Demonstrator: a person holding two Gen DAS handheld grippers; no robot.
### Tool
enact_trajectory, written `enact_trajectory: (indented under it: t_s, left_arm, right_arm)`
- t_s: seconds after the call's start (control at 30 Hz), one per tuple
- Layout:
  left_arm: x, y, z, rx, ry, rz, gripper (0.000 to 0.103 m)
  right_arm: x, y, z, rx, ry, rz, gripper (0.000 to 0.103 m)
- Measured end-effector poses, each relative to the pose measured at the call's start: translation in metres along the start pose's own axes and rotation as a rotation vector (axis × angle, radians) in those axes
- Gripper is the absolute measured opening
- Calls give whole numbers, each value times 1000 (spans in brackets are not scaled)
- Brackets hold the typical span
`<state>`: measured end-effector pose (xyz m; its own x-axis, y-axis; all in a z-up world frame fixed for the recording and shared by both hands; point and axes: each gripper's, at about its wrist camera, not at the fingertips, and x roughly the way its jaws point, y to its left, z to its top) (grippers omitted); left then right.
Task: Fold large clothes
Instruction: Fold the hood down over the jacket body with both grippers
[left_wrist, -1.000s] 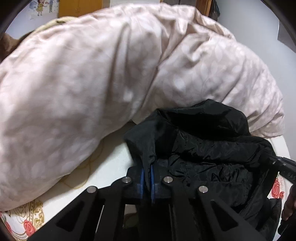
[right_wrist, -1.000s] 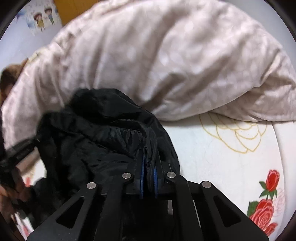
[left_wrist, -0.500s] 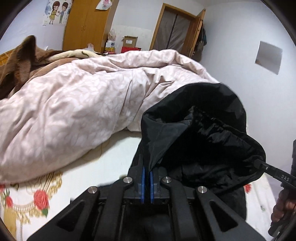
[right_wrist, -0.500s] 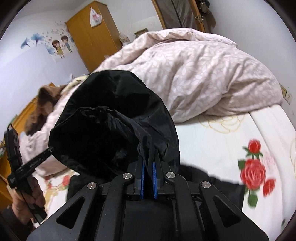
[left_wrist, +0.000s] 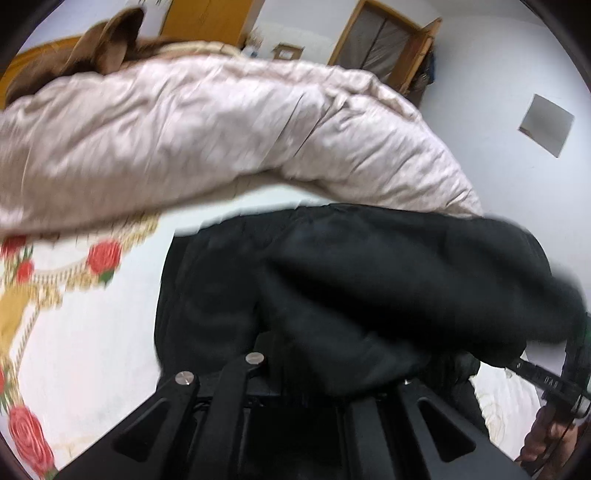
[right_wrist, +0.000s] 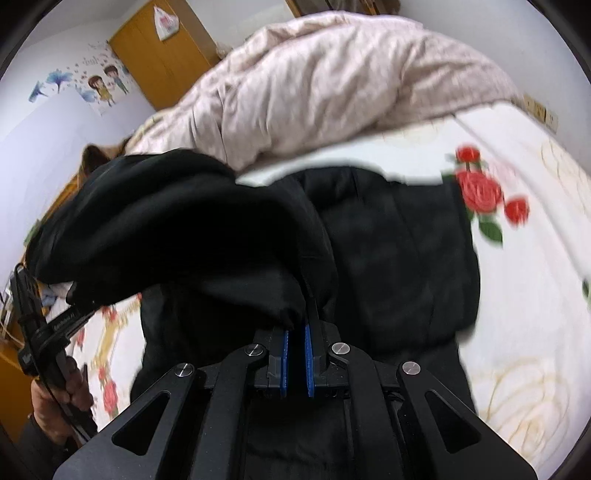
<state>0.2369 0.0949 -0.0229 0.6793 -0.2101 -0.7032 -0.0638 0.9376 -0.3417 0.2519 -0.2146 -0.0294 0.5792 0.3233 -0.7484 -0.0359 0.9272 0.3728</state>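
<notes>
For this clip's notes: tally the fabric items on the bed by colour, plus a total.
Black: 1, the black garment, held in the jaws of both grippers
Pale pink: 1, the quilt
Brown: 1, the blanket behind the quilt
White with red roses: 1, the bedsheet
Total: 4

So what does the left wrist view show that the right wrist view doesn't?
Only the left wrist view shows the open doorway and a grey square on the wall. Only the right wrist view shows the cartoon wall stickers, a white bag on the wardrobe and the right tool's blue pads pinching fabric. Both show the black garment, the pink quilt and the rose-print sheet.
</notes>
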Motion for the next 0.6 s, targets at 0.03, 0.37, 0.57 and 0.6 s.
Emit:
enact_trajectory:
  t_s: [0.03, 0.37, 0.57, 0.6]
  left_arm:
    - [1, 3, -8, -10, 18, 7, 5]
    - [2, 28, -67, -39, 141, 71, 14]
    - [-22, 38, -80, -48, 137, 83, 14]
    - [-25, 36, -76, -45, 120, 77, 14]
  right_arm:
    - [4, -2, -8, 1, 19, -6, 6]
    - [23, -23, -53, 41, 125, -42, 16]
    - [-1, -39, -67, 92, 106, -83, 20]
    - [-5, -38, -64, 92, 91, -81, 20]
